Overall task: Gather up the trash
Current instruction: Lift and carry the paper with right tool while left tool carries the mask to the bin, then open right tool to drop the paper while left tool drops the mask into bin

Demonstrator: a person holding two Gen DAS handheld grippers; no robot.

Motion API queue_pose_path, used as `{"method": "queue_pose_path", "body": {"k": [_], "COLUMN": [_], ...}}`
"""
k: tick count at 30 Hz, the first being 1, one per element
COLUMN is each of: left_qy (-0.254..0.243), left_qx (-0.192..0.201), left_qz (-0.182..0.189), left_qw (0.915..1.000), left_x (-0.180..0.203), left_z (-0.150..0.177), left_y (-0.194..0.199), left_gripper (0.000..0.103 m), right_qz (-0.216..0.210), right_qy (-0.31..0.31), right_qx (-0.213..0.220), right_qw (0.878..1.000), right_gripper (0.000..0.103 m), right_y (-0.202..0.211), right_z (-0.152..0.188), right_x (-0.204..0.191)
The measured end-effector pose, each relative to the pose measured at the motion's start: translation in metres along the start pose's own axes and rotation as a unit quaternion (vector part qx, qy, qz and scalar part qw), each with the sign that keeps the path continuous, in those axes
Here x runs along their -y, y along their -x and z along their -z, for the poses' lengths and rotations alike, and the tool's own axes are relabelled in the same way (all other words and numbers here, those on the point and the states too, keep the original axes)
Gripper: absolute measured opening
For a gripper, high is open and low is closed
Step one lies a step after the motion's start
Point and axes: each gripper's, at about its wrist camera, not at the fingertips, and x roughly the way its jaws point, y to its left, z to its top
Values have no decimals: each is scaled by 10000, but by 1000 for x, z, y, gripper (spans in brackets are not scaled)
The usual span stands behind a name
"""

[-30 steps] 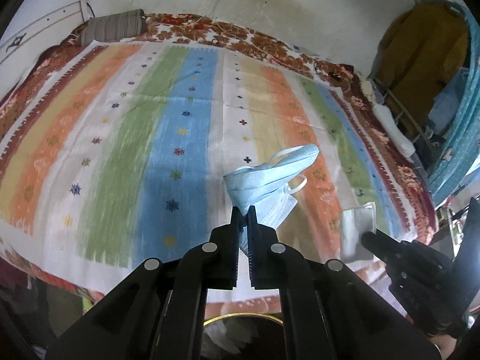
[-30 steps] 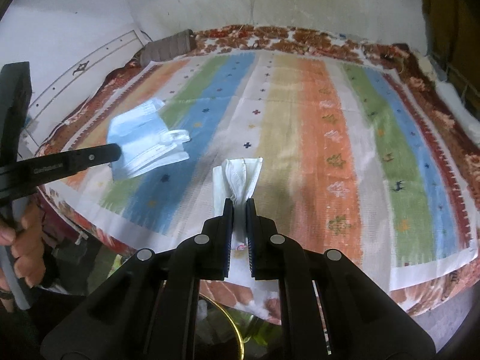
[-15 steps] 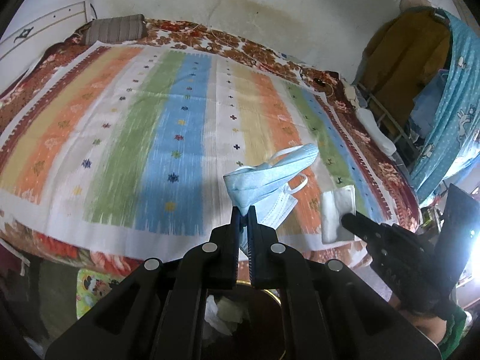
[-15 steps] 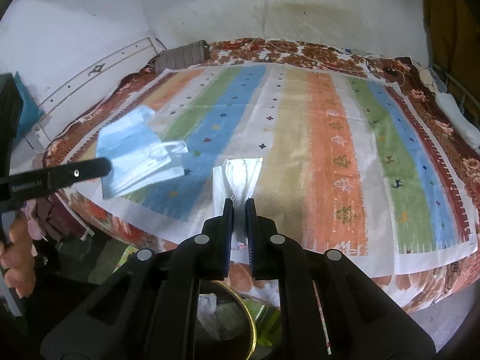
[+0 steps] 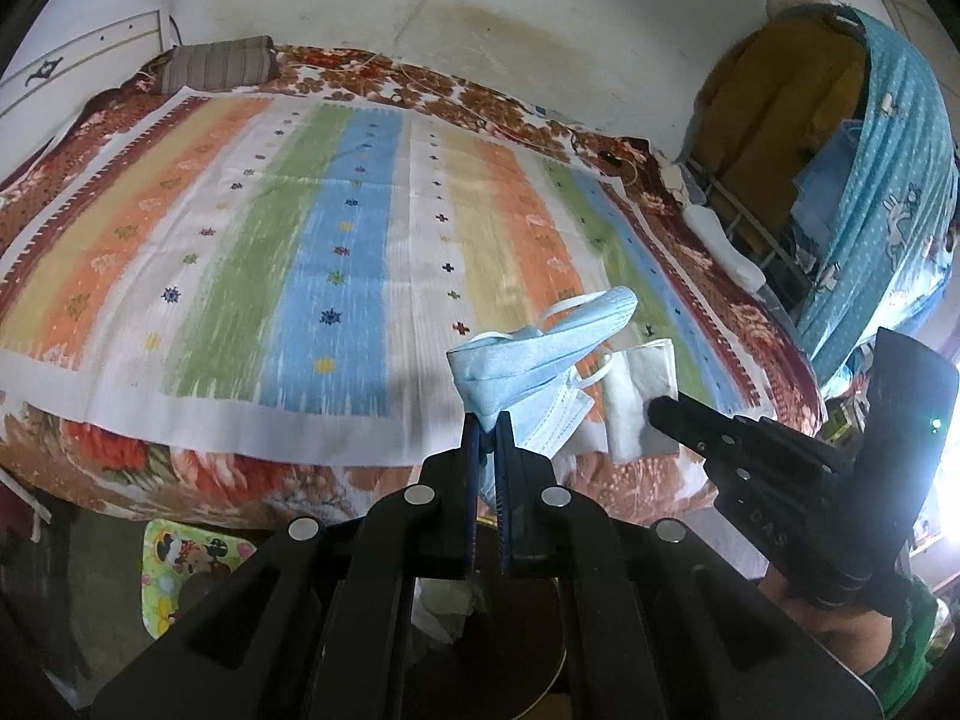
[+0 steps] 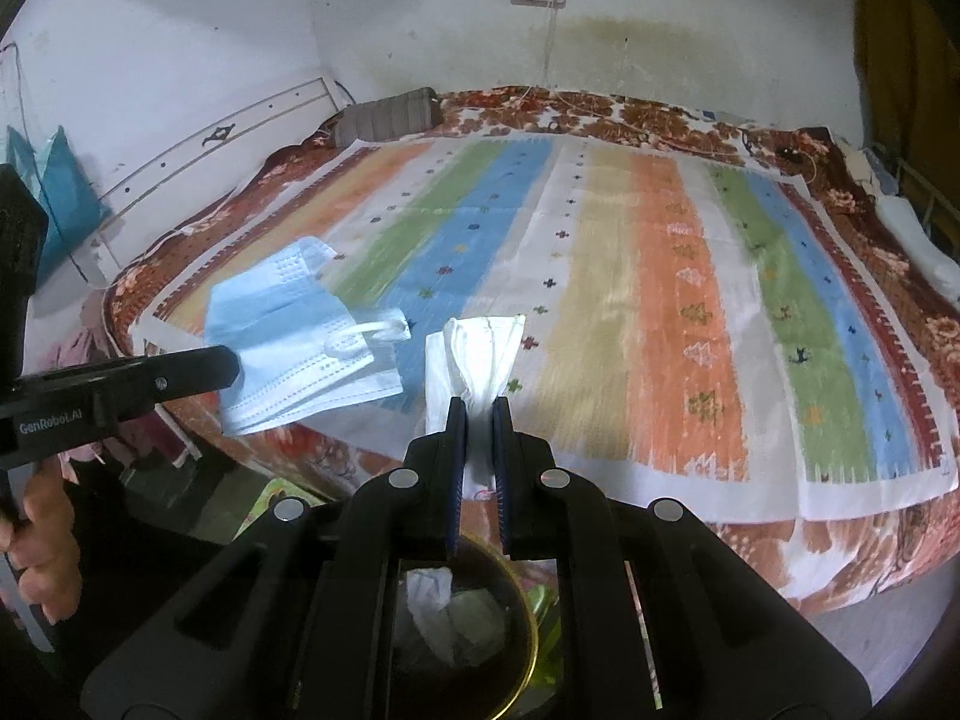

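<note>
two tools, each holding a bit of trash

the left tool (image 5: 487, 420) sits low in the middle of the left wrist view. its two sides are pinched tight on a blue face mask (image 5: 543, 360). the mask sticks up and to the right, in the air, in front of the bed (image 5: 336, 276) with its striped cover. in the right wrist view the same mask (image 6: 300, 342) shows at the middle left, at the tip of the left tool (image 6: 231, 363), and a hand (image 6: 42, 534) grips that tool at the far left edge.

the right tool (image 6: 478, 408) sits low in the middle of its own view. it is squeezed almost shut on a white tissue (image 6: 474, 354), which fans out above the tips. in the left wrist view the tissue (image 5: 639, 396) is at the middle right, just beside the mask, at the tip of the right tool (image 5: 657, 405).

under both tools, at the bottom of each view, is a dark bin with a gold rim (image 6: 528, 630). some white crumpled paper (image 6: 432, 606) lies inside it. a pillow (image 5: 219, 63) lies at the upper left of the bed.
</note>
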Motion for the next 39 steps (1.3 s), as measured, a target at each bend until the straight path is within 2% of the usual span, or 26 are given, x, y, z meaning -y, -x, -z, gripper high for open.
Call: {"method": "queue_pose_path", "body": {"k": [9, 13, 20, 25, 29, 33, 39], "left_qy": [-16, 110, 58, 23, 20, 104, 353], "left_qx": [-95, -380, -858, -1143, -1363, -1602, -1929], "left_qz": [-83, 24, -399, -573, -738, -990, -1131], "left_qw": [9999, 9992, 9955, 9918, 9879, 9821, 9741], "left_x": [-4, -8, -8, -6, -8, -15, -25], "left_z": [27, 41, 70, 89, 101, 107, 114], "left_y": [8, 3, -14, -25, -34, -45, -58], "left_gripper": [4, 4, 4, 4, 4, 5, 5], "right_qz": [-162, -185, -58, 105, 163, 184, 206], "right_qy": [134, 231, 208, 220, 143, 84, 35], "right_qx": [-114, -272, -700, -914, -1247, -1553, -1951], "right_qw": [9997, 9992, 9973, 9955, 9920, 9877, 9806], "right_gripper": [8, 8, 8, 8, 8, 8, 9], "right_y": [11, 9, -2, -8, -20, -32, -49], "right_z": [30, 46, 77, 90, 101, 110, 120], "right_x": [-20, -30, -38, -38, -37, -36, -34]}}
